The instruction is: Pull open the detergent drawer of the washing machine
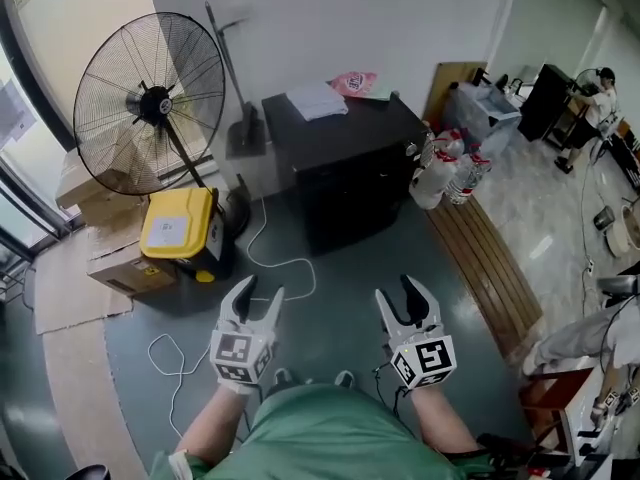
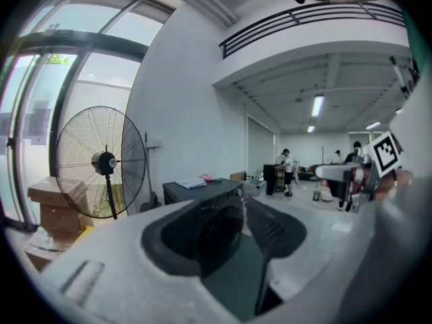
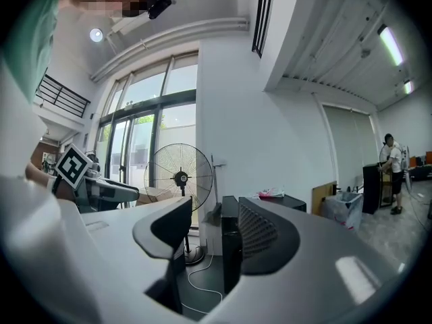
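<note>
The washing machine (image 1: 345, 173) is a black box standing against the white wall, some way ahead of me. Its detergent drawer cannot be made out from here. A white cloth (image 1: 317, 100) and a pink bag (image 1: 352, 83) lie on its top. My left gripper (image 1: 262, 290) and right gripper (image 1: 395, 290) hover side by side over the floor, well short of the machine. Both are open with nothing between their jaws. In the left gripper view the machine (image 2: 202, 193) shows between the jaws of the left gripper (image 2: 244, 204). The right gripper (image 3: 216, 214) also frames the machine (image 3: 297, 201).
A large standing fan (image 1: 150, 93) is at the left, with a yellow case (image 1: 178, 226) and cardboard boxes (image 1: 125, 263) below it. A white cable (image 1: 270, 258) trails over the floor before the machine. Water bottles (image 1: 445, 173) and a wooden bench (image 1: 490, 268) lie right.
</note>
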`<act>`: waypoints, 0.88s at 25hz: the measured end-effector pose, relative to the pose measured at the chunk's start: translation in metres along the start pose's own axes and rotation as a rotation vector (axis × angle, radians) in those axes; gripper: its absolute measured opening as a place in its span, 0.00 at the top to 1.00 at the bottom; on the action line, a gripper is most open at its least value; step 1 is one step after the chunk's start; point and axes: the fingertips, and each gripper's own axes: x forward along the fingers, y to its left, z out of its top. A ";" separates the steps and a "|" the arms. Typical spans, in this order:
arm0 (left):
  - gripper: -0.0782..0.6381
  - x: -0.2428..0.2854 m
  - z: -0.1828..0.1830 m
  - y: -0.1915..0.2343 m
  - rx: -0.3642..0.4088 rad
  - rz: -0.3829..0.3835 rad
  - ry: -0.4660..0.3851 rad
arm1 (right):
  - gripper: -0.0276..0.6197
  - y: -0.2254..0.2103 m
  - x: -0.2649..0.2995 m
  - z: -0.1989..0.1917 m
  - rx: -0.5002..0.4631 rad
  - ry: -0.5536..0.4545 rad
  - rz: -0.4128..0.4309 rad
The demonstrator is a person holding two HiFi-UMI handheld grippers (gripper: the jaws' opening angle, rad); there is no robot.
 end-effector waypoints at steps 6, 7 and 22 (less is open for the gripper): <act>0.60 0.018 -0.004 -0.039 0.012 -0.015 0.018 | 0.65 -0.037 -0.017 -0.005 0.044 0.004 -0.011; 0.60 0.021 -0.006 -0.040 0.010 -0.016 0.025 | 0.65 -0.042 -0.017 -0.006 0.050 0.007 -0.016; 0.61 0.138 -0.009 0.001 -0.053 -0.060 0.043 | 0.65 -0.111 0.054 -0.019 0.055 0.074 -0.095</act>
